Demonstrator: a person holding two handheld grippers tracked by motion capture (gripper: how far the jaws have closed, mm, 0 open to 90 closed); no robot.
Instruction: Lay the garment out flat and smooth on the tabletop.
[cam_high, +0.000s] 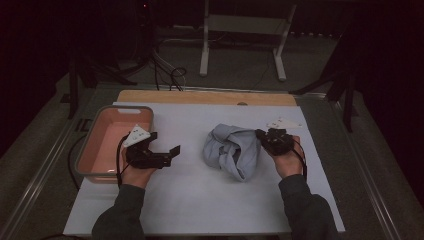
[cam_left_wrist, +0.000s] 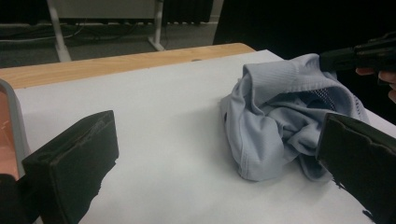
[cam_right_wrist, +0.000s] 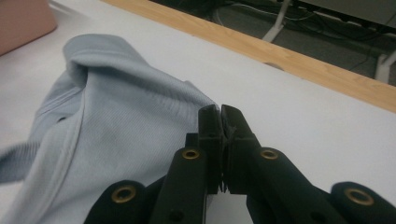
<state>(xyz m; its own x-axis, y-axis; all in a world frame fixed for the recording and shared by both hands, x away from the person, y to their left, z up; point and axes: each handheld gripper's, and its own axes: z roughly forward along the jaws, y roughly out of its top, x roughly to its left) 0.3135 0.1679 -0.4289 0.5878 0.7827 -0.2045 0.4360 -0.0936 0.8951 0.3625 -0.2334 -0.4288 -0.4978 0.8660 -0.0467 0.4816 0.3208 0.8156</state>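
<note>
A crumpled light-blue cloth (cam_high: 231, 150) lies right of centre on the white table cover (cam_high: 200, 195). My right gripper (cam_high: 259, 134) meets its right edge with the jaws shut. In the right gripper view the cloth (cam_right_wrist: 107, 130) rises to the tips of my right gripper (cam_right_wrist: 220, 116), which pinch its edge. My left gripper (cam_high: 171, 156) hovers open to the left of the cloth, beside the basin, with nothing between its jaws. From the left gripper view, the wide-open left gripper (cam_left_wrist: 219, 140) faces the cloth (cam_left_wrist: 275, 121), and the right gripper (cam_left_wrist: 336, 57) touches the cloth's top.
A pink basin with a grey rim (cam_high: 122, 108) stands at the left of the table, and it holds nothing I can see. A wooden board edge (cam_high: 205, 97) runs along the back. Beyond it are frame legs (cam_high: 204, 50) and cables on the floor.
</note>
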